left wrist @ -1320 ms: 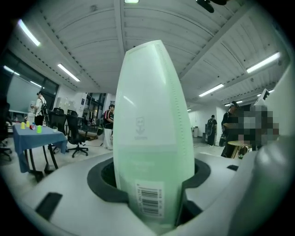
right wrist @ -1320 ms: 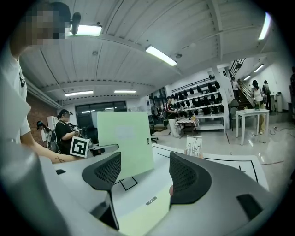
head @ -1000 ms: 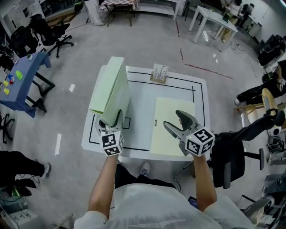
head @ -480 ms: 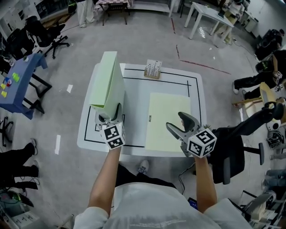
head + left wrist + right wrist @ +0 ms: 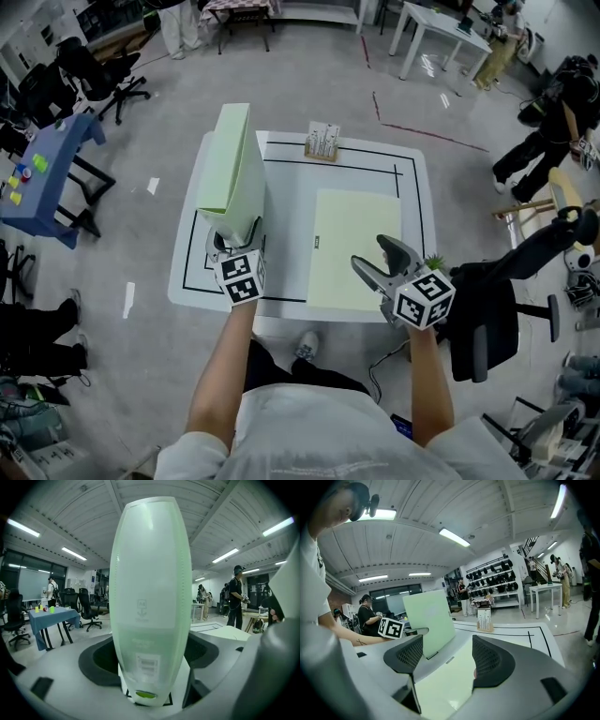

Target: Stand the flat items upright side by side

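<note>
The white tabletop [image 5: 412, 187] carried two pale green folders. The flat folder [image 5: 352, 248] lay on its right half, long axis running near to far. Its near edge sat just under the right tongs [image 5: 370, 253], the closer pair, which gaped wide and empty. The upright folder [image 5: 230, 169] stood at the left. The left tongs [image 5: 232, 239] were opening around its near end.
</note>
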Demonstrator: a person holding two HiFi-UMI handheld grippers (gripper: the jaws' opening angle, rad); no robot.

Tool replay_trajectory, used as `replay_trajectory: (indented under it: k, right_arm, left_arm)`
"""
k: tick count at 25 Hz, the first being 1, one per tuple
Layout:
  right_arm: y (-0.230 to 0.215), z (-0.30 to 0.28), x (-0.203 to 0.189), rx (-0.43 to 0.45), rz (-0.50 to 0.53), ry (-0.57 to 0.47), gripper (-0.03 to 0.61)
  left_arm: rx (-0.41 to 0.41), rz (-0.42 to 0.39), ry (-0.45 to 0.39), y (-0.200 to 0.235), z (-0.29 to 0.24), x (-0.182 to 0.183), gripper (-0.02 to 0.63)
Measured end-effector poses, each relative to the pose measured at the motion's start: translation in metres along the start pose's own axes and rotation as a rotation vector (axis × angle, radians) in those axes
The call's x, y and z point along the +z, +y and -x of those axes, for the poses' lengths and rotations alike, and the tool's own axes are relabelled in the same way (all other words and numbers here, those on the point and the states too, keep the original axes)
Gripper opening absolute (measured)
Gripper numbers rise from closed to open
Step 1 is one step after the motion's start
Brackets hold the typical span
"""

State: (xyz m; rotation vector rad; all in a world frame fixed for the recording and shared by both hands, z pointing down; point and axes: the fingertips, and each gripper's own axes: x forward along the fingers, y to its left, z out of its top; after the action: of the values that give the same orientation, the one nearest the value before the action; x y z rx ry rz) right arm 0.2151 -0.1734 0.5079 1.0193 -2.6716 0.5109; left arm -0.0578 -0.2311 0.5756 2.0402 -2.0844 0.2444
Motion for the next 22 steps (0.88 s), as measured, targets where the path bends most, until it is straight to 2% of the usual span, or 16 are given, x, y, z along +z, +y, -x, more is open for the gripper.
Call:
replay_trajectory:
  k: [5, 12, 17, 22]
  right_arm:
    - [0.009, -0.002, 0.008, -0.001, 0.004, -0.014, 0.351]
    - [0.029, 0.010, 0.027, -0.066, 0.012, -0.039, 0.351]
    - [0.053, 0.032, 0.034, -0.100, 0.016, -0.056, 0.351]
    - [0.084, 0.053, 0.025, -0.120, 0.035, -0.052, 0.351]
  left_arm:
    - [-0.044, 0.021, 0.059, 0.004, 0.031, -0.008, 0.387]
    - [-0.150, 0.060, 0.109, 0.009, 0.083, -0.004, 0.387]
    - [-0.211, 0.071, 0.078, 0.011, 0.120, 0.019, 0.387]
    - [-0.271, 0.040, 0.031, 0.005, 0.153, 0.037, 0.387]
